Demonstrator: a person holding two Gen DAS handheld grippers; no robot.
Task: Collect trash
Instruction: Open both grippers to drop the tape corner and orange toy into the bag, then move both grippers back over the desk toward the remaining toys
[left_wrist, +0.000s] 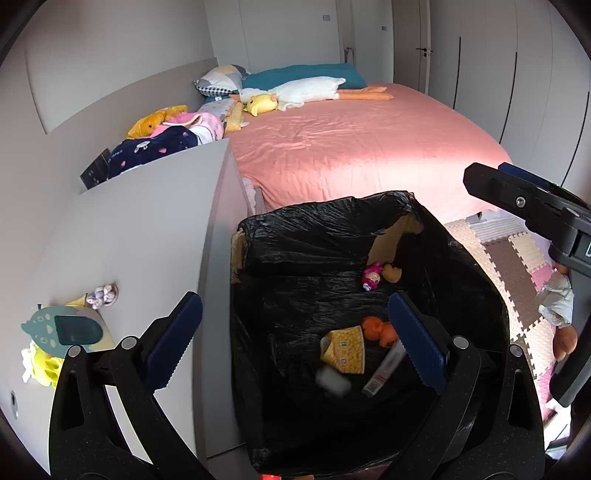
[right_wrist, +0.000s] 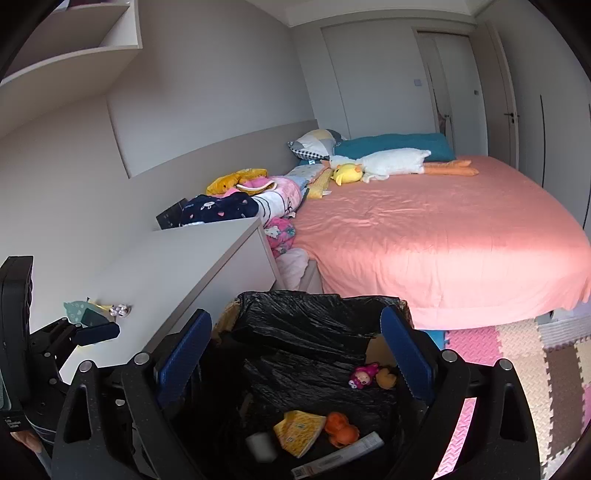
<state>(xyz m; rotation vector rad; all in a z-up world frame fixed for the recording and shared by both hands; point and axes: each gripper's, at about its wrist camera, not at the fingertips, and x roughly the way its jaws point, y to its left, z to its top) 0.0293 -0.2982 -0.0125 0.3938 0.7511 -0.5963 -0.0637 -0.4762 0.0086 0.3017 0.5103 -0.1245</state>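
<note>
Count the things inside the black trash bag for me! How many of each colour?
Pink: 1, the toy
Brownish-orange: 1, the lump beside it
Orange: 1, the toy
Yellow: 1, the packet
White: 2, the tube and the blurry white thing
Total: 6

A lined trash bin (left_wrist: 332, 236) stands open-topped between a white desk (left_wrist: 147, 236) on its left and a pink bed (left_wrist: 369, 147) behind, both close against it. Both grippers, the left gripper (left_wrist: 295, 343) and right gripper (right_wrist: 295, 354), hang spread above the opening. Foam floor mats (right_wrist: 517, 354) lie uncluttered to the bin's right.
</note>
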